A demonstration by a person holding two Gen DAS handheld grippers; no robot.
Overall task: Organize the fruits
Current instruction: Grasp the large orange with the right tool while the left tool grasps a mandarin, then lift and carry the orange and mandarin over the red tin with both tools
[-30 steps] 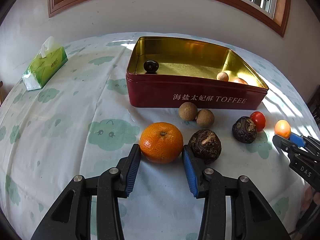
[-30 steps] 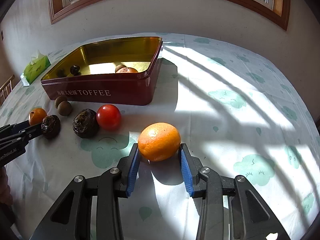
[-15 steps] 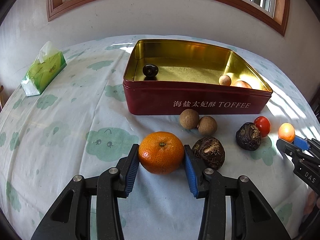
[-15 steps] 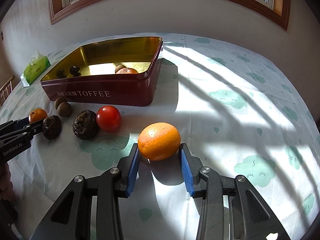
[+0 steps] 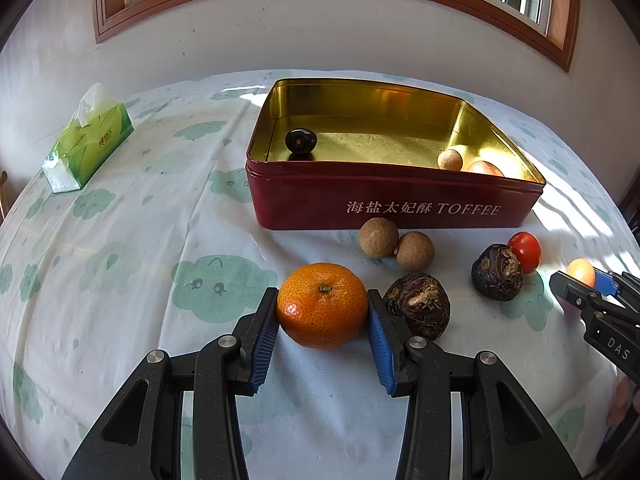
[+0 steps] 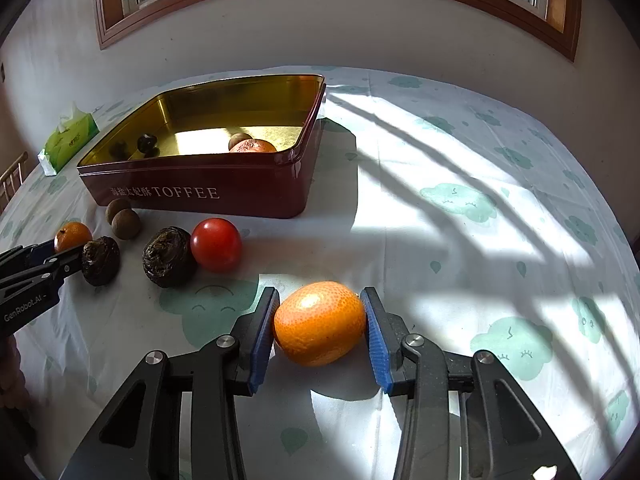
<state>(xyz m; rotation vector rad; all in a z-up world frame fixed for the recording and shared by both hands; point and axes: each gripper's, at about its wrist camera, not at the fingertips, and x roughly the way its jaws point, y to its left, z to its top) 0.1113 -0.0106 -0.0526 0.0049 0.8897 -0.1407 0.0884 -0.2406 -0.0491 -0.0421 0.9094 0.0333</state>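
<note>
1. The left gripper has its blue pads pressed against both sides of a mandarin with a green stem dot on top — closed on the fruit, which sits low over the cloud-print tablecloth; whether it touches the cloth I cannot tell.
2. The right gripper brackets a second, smoother orange. Its left pad touches the skin and its right pad looks to be against it too, so it appears clamped on the orange, which casts a shadow on the cloth below.
3. The red toffee tin stands open behind the fruit, gold inside. It holds a dark round fruit near its left wall and, in the right corner, a pale brown ball beside a reddish fruit.
4. In front of the tin two longans lie touching each other.
5. A dark wrinkled fruit sits just beside the left gripper's right finger; another lies further right, touching a cherry tomato.
6. A green tissue pack lies well apart at the far left of the table.
</note>
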